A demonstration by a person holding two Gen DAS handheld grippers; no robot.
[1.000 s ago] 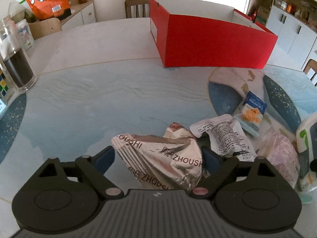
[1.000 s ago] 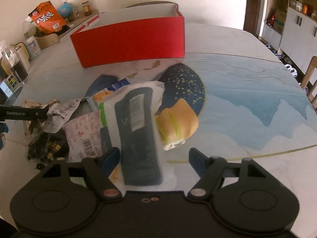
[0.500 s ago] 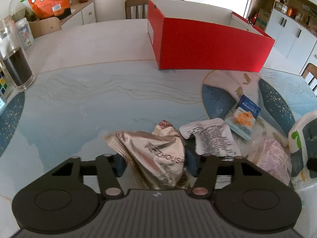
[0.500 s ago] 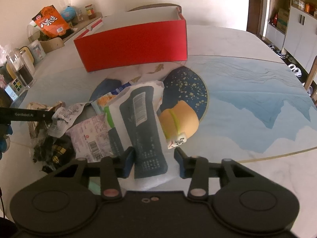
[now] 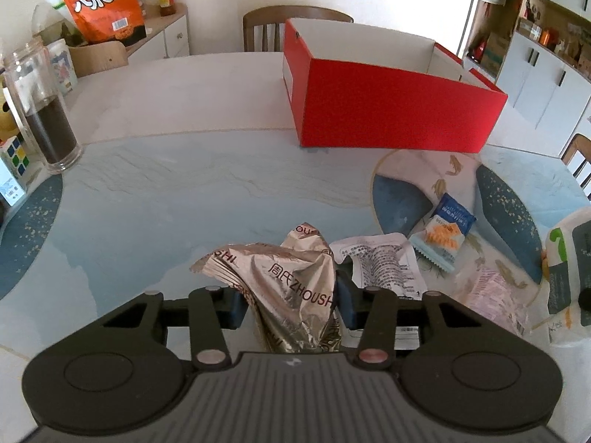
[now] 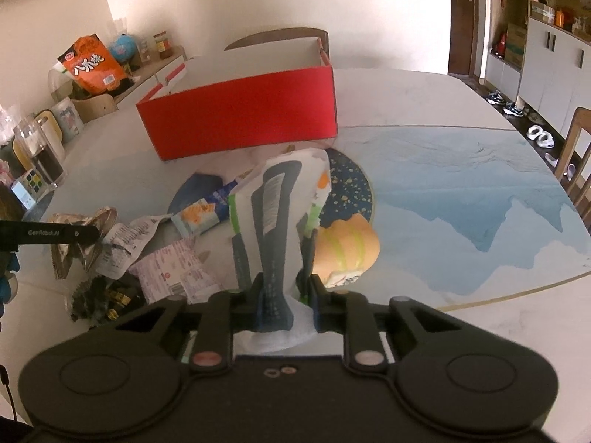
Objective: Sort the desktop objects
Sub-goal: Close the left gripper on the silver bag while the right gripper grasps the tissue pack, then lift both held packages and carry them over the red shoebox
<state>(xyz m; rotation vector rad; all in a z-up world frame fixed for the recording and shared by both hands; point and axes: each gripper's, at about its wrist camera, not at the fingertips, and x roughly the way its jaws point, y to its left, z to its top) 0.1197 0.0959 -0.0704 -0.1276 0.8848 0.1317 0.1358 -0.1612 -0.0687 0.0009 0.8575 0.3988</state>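
My left gripper (image 5: 291, 304) is shut on a crumpled silver foil snack bag (image 5: 291, 280) and holds it just above the table. My right gripper (image 6: 282, 304) is shut on a white pack with a dark blue panel (image 6: 280, 214), lifted and tilted toward the open red box (image 6: 243, 110). The red box (image 5: 391, 110) stands at the far side of the table. The foil bag also shows at the left of the right wrist view (image 6: 74, 238), under the left gripper's finger.
Loose on the table: a white printed sachet (image 5: 380, 262), a blue-and-orange biscuit packet (image 5: 443, 232), a pink wrapper (image 6: 173, 269), a dark wrapper (image 6: 99, 297), a wrapped bun (image 6: 347, 247). A glass jar (image 5: 44, 110) and a puzzle cube (image 5: 13, 151) stand at left.
Both grippers closed from open: the left on the foil bag, the right on the white pack. Both items have been raised off the table.
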